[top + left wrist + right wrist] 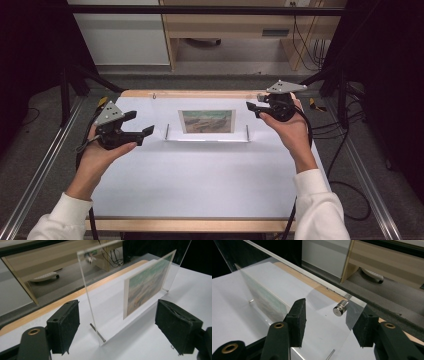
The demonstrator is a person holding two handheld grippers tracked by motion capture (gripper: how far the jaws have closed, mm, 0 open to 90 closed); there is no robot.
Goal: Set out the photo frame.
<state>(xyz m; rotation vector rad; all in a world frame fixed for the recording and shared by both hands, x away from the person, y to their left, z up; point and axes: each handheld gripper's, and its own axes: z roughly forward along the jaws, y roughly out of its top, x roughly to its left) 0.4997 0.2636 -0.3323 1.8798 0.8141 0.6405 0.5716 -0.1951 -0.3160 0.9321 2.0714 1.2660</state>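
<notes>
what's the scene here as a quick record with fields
surface: white table with wooden edge
object: clear acrylic picture frame, upright, landscape print inside
frame hardware: metal standoff near a corner
left gripper: open, jaws either side of frame's end edge, no contact visible
right gripper: open, jaws straddle frame's other end

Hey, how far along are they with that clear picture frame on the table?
Done: nothing obvious; the acrylic frame stands upright on the white table, picture inside. In hand: the open left gripper and open right gripper each straddle a frame edge, neither touching. Left: closing on it.
</notes>
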